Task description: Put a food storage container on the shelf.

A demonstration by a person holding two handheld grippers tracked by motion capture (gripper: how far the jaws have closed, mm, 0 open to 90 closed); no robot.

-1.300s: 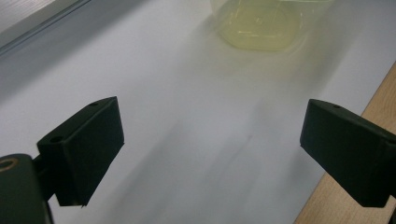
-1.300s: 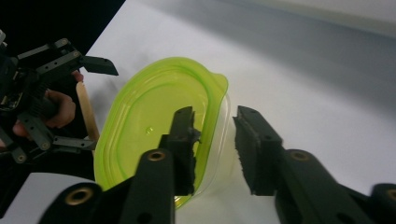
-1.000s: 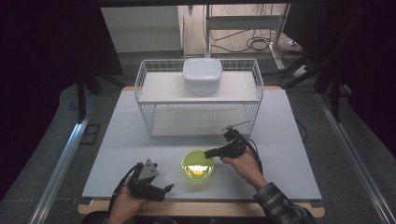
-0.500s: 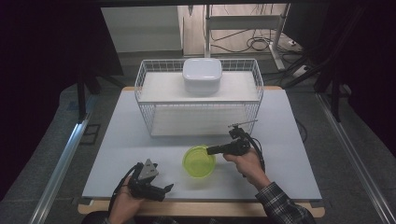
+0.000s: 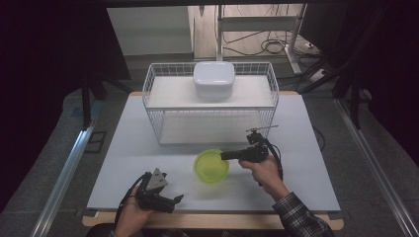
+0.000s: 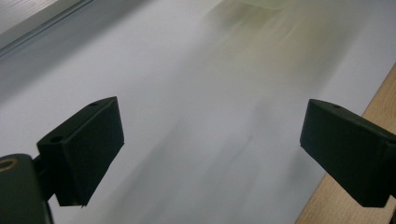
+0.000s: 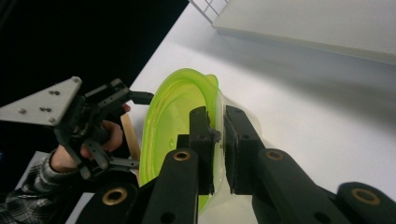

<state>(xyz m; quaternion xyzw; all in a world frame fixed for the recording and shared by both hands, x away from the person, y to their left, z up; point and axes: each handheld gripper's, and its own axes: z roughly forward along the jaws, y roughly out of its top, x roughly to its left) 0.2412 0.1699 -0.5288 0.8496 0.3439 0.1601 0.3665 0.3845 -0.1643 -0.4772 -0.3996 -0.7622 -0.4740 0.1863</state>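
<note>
The right claw [image 5: 225,155] is clamping the rim of a lime-green bowl [image 5: 211,167], one jaw sitting inside the bowl and the other outside against its wall. In the right gripper view the two black jaws are pressing together on the translucent green wall [image 7: 182,116], and the bowl is tipping up on its side rather than lying flat. In the high view the bowl is sitting near the front middle of the white table [image 5: 306,148], at about 6 o'clock from the white wire basket [image 5: 153,84] and well apart from it. The right hand [image 5: 264,170] is holding its claw at the bowl's 3 o'clock side, the claw pointing toward 9 o'clock.

The left claw [image 5: 178,199] is lying low near the table's front edge, at about 7 o'clock from the bowl and apart from it, with the left hand [image 5: 131,212] gripping it from below. In the left gripper view its jaws are standing wide apart over bare table [image 6: 196,116], with nothing between them.

A white lidded container [image 5: 213,79] is resting on the upper shelf inside the wire basket, at about 12 o'clock from the bowl, toward the far side of the table.
</note>
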